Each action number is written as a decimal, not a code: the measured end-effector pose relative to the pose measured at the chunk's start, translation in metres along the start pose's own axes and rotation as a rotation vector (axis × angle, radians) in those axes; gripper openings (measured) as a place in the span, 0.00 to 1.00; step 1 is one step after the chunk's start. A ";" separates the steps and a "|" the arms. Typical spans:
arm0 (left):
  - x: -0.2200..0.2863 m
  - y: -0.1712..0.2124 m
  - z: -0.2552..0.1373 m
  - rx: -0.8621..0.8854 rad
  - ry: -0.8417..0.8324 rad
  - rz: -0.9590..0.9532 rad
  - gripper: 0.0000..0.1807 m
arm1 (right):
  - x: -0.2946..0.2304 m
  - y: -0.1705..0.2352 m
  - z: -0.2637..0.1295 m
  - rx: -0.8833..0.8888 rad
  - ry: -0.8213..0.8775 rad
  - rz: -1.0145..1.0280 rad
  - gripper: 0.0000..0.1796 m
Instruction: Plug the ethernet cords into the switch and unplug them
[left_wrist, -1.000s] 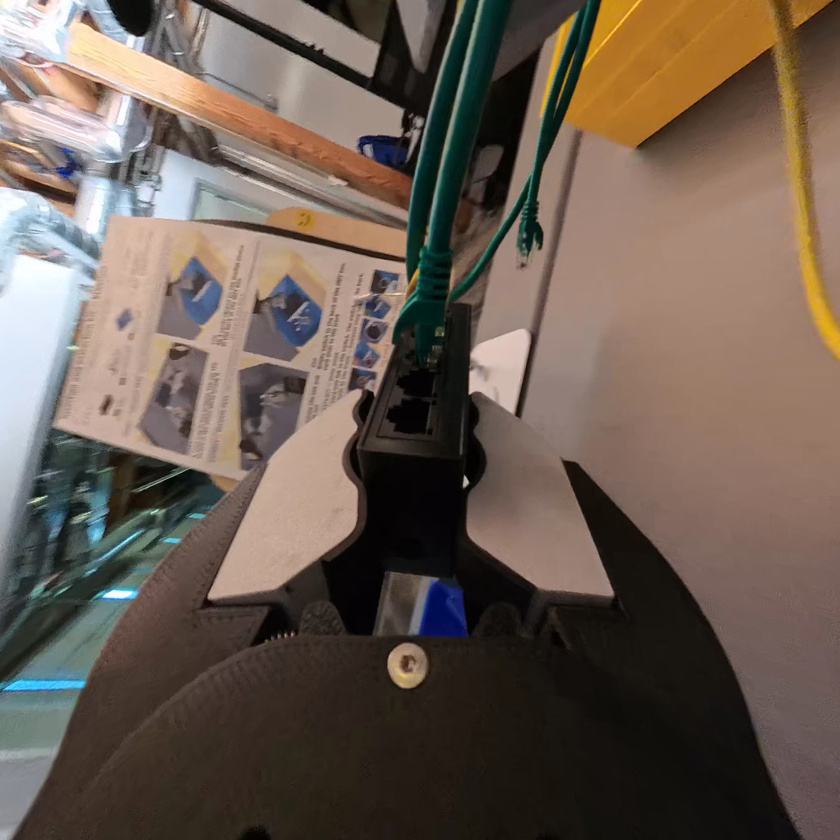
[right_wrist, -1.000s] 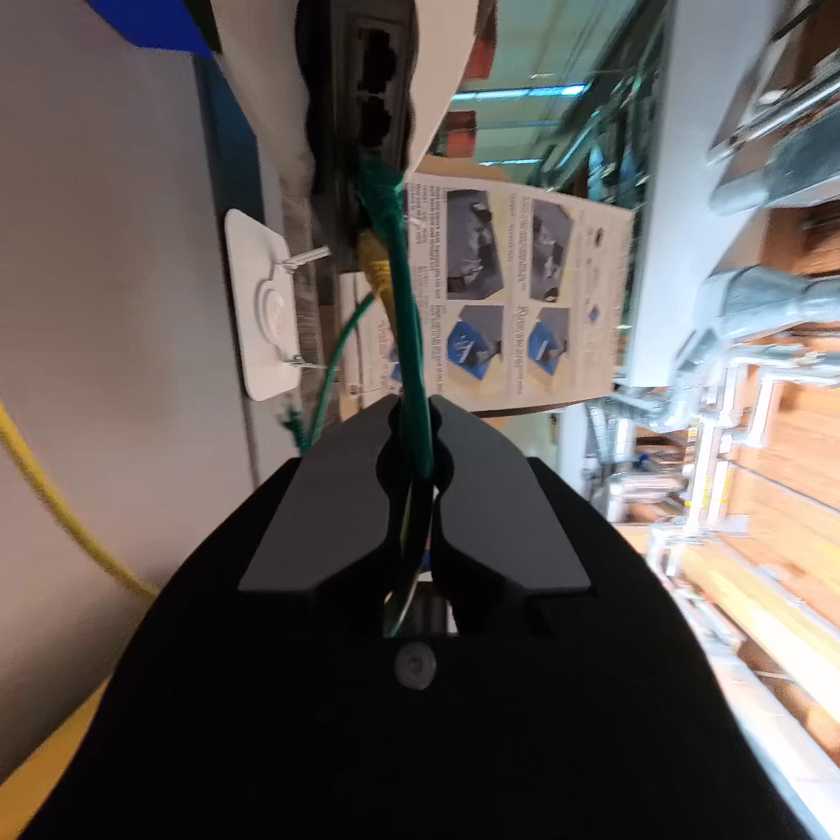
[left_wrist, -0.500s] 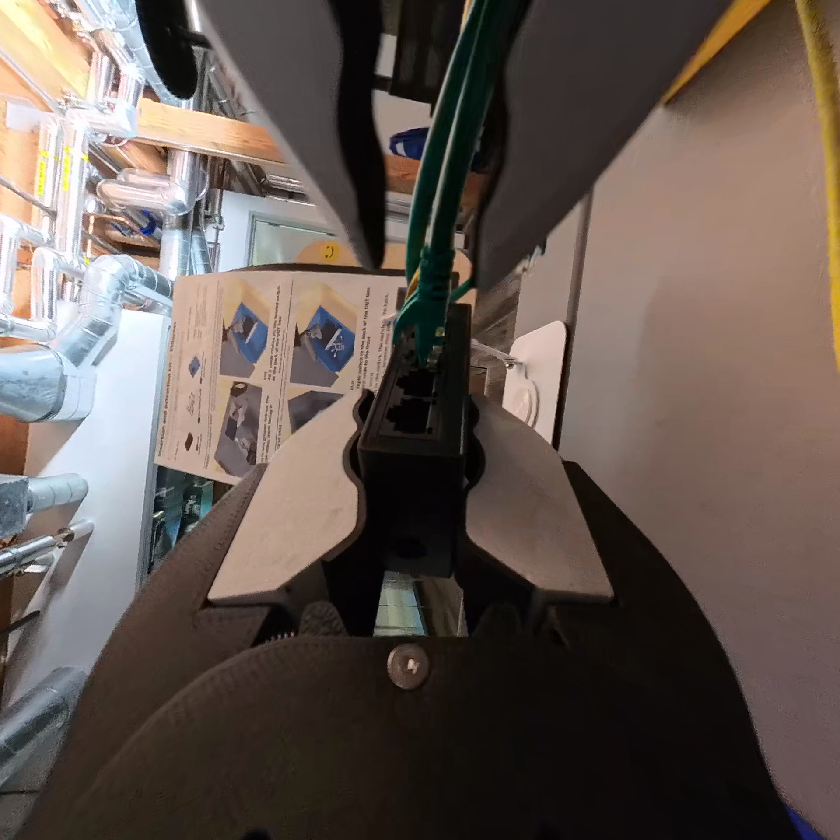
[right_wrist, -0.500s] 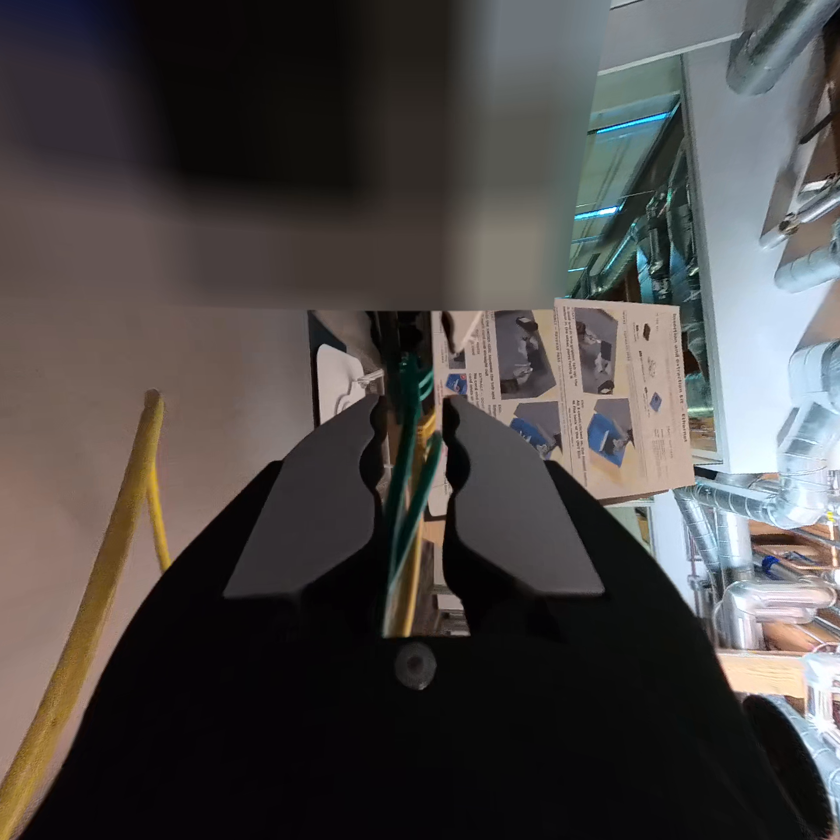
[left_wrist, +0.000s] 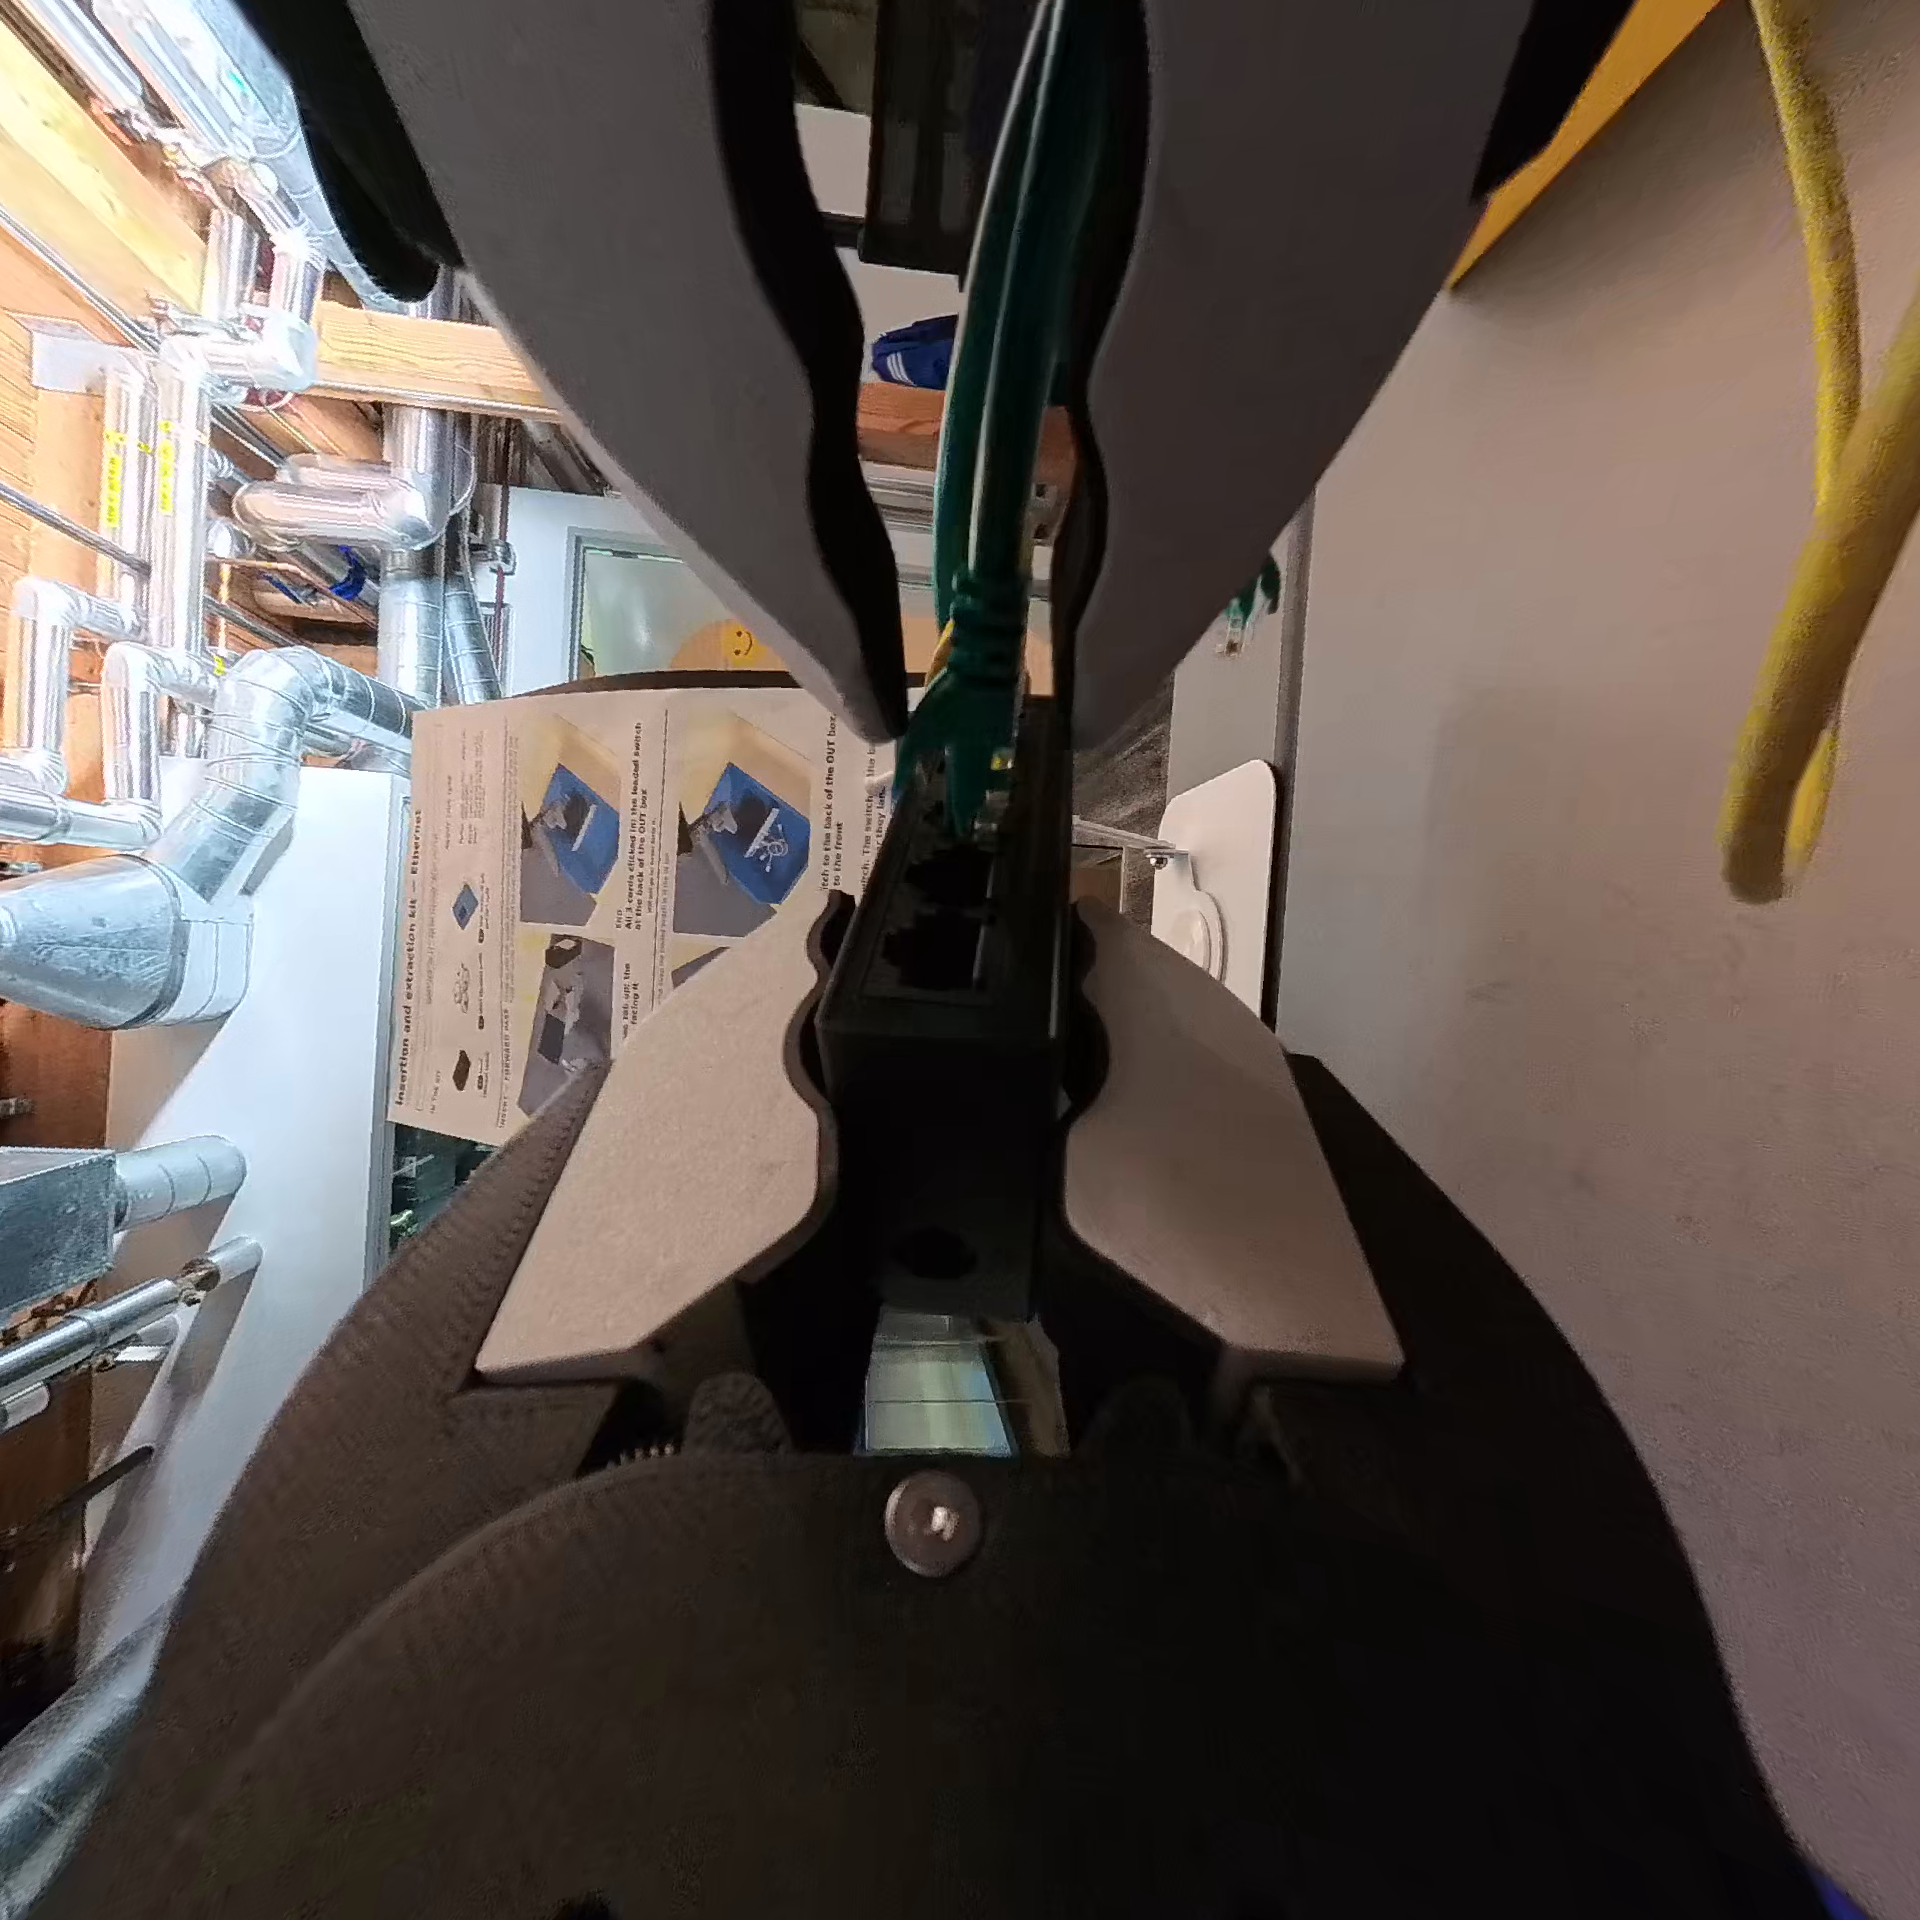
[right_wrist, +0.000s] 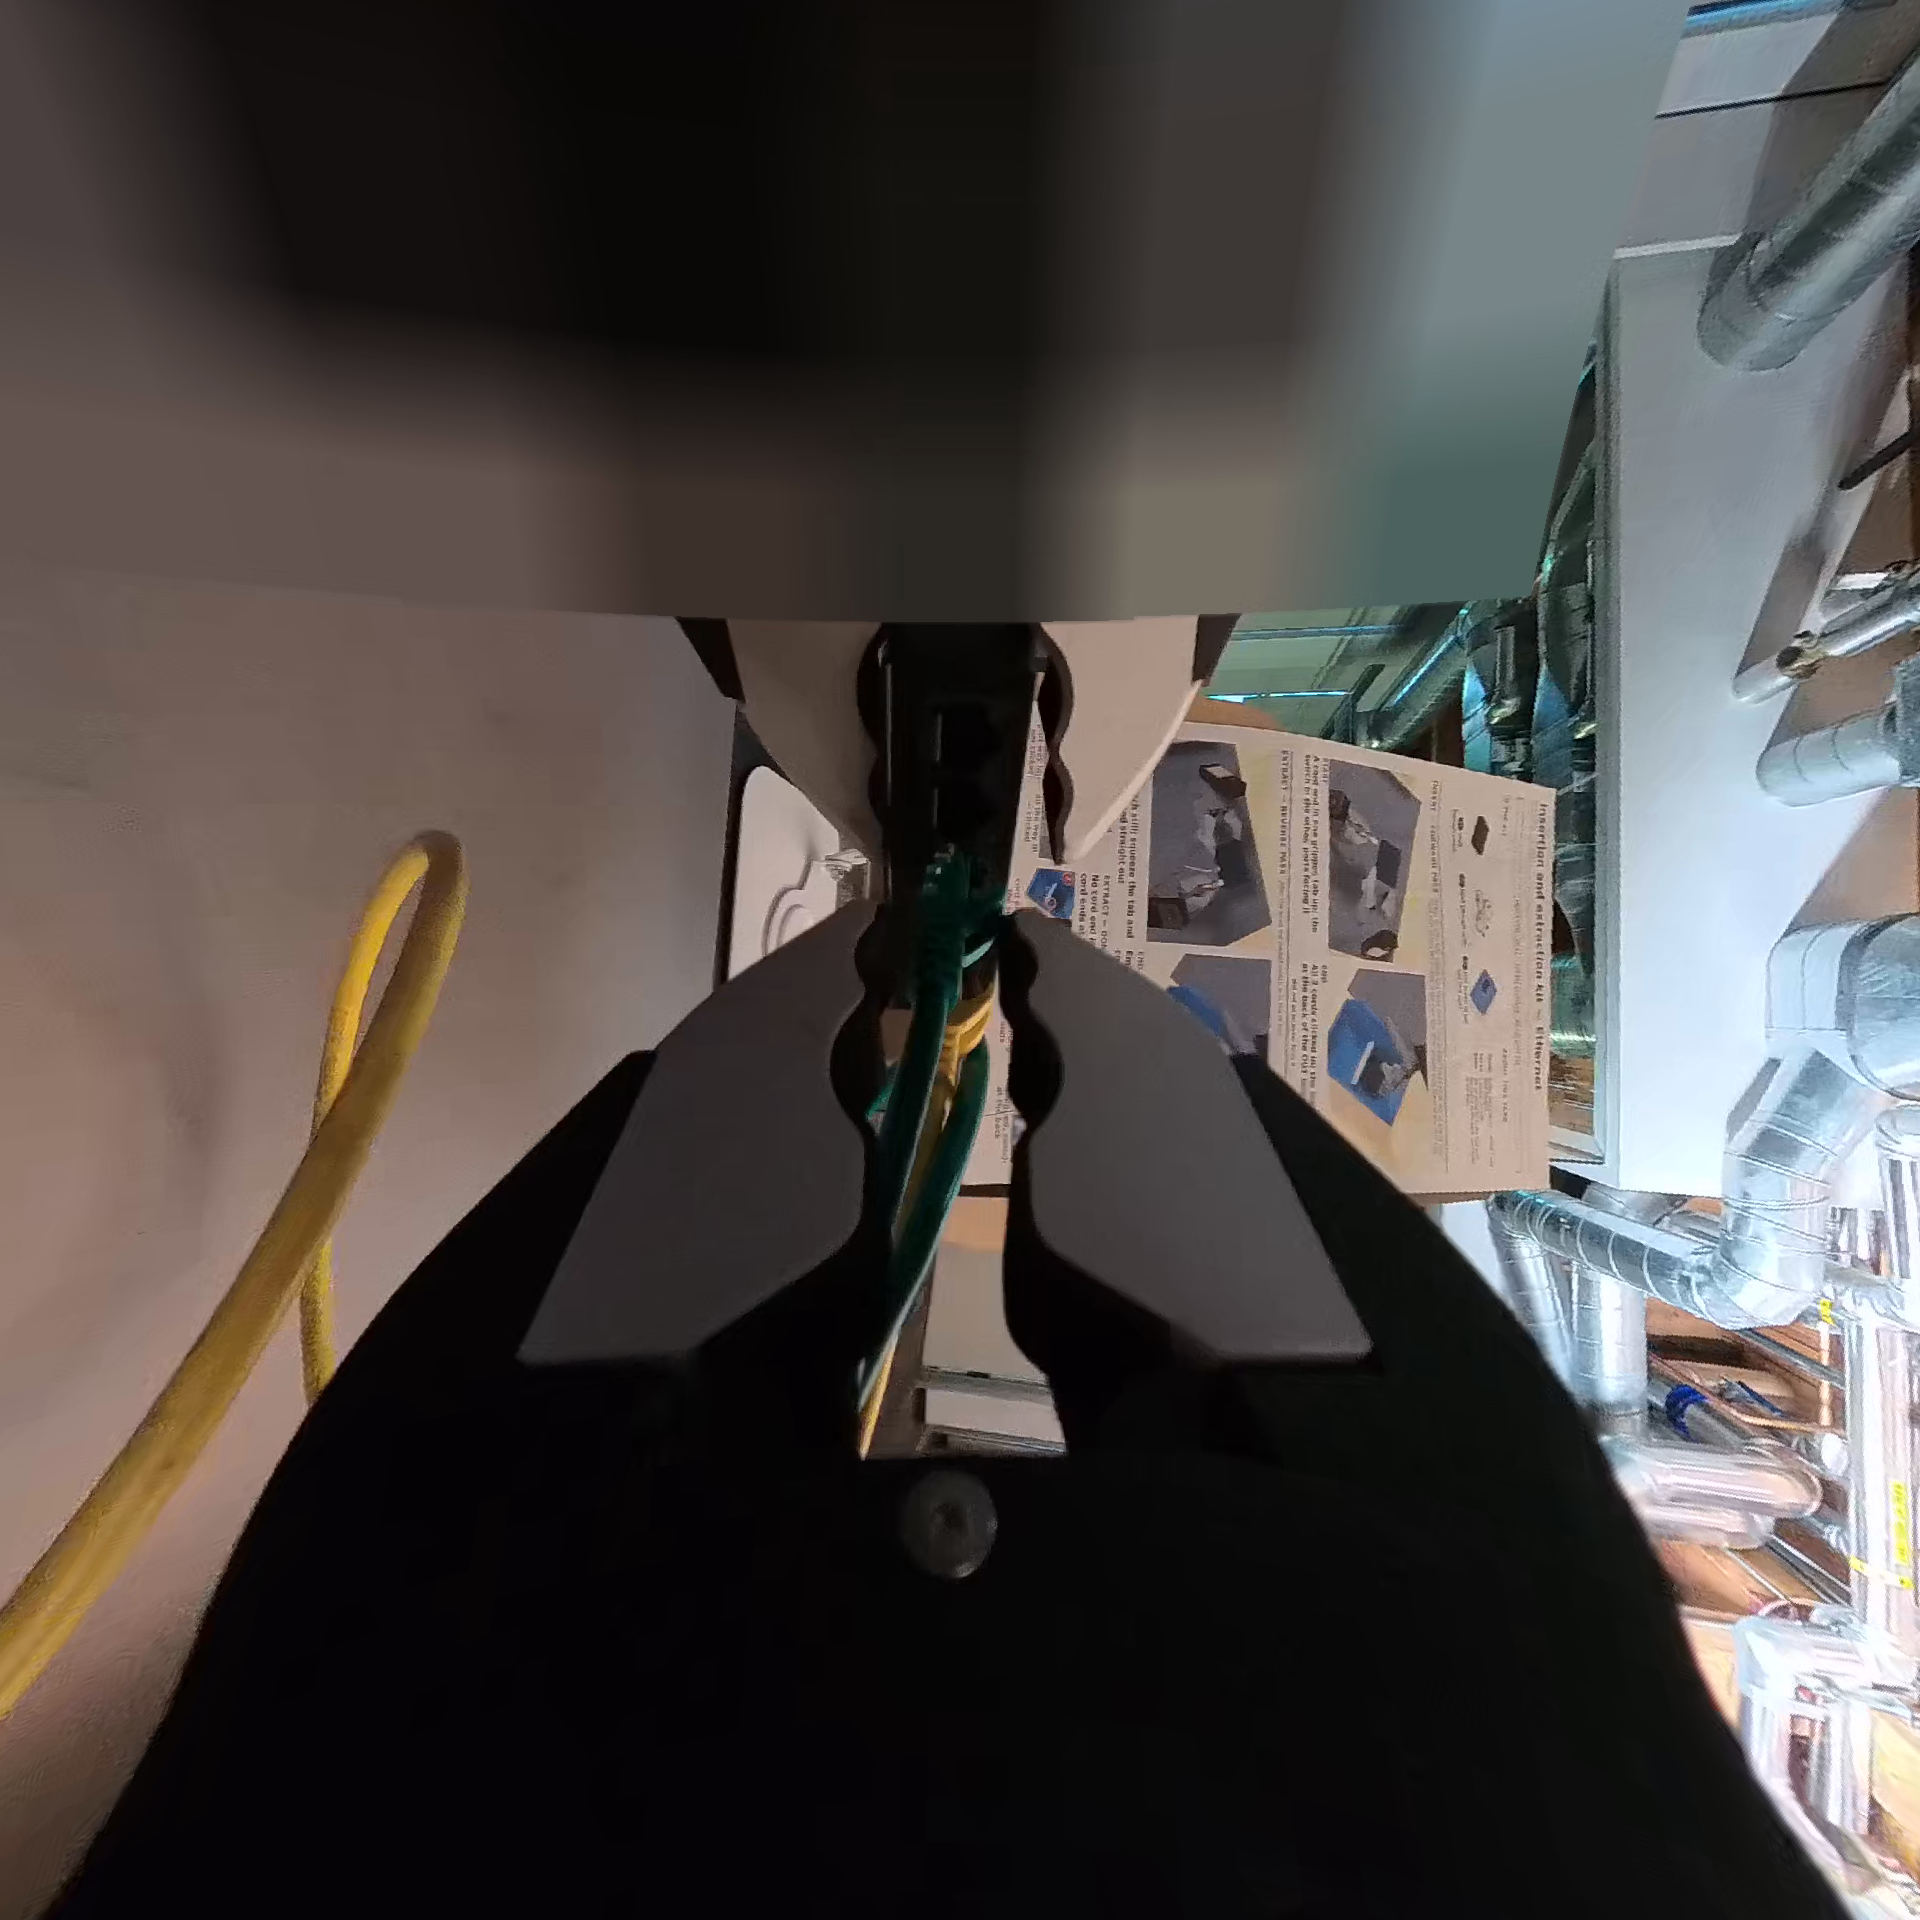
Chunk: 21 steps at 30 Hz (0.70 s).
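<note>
Grey worktop (left_wrist: 1558, 935) is filling the right of the left wrist view, tipped on its side, and the left of the right wrist view. Lying across it is a loose yellow cord (right_wrist: 343, 1091), bent into a loop. A printed instruction sheet (left_wrist: 582, 914) is standing behind the work, near a white pad (left_wrist: 1226, 862) resting on the worktop.

I am clenching my left gripper (left_wrist: 940, 935) on the black switch (left_wrist: 935, 1122); its pale fingers (left_wrist: 707, 1122) are pressing on both side walls, and the two nearest ports are sitting empty.

I am reaching my right gripper (right_wrist: 940, 935) toward the switch from the opposite side. Its dark fingers (right_wrist: 727, 1143) are standing apart, straddling the cords without pinching them, and their tips are ending just beside the plugged end of the switch.

Between them, a green ethernet cord (left_wrist: 977, 468) is running into the far ports, its plug (left_wrist: 971, 717) seated there. A yellow plug (right_wrist: 966, 1023) is sitting just beside it, and a second green cord (right_wrist: 961, 1132) is running alongside.
</note>
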<state>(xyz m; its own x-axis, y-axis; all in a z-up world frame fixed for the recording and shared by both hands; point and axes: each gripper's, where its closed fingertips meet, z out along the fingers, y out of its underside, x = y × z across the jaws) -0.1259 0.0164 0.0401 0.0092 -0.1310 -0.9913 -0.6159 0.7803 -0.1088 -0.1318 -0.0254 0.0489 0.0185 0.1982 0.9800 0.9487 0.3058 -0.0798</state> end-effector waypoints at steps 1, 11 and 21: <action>0.000 -0.001 0.000 0.001 0.003 0.000 0.21 | 0.000 0.000 0.000 0.001 0.004 -0.009 0.10; -0.005 -0.008 -0.003 0.015 -0.021 0.007 0.21 | 0.005 -0.004 -0.005 0.045 0.009 0.031 0.10; -0.011 -0.013 -0.009 0.022 -0.048 0.034 0.20 | 0.009 -0.005 -0.007 0.045 0.051 0.002 0.09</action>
<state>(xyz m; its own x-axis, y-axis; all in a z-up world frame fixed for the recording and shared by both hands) -0.1250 0.0022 0.0531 0.0271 -0.0751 -0.9968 -0.5994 0.7968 -0.0763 -0.1348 -0.0314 0.0594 0.0375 0.1513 0.9878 0.9335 0.3475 -0.0887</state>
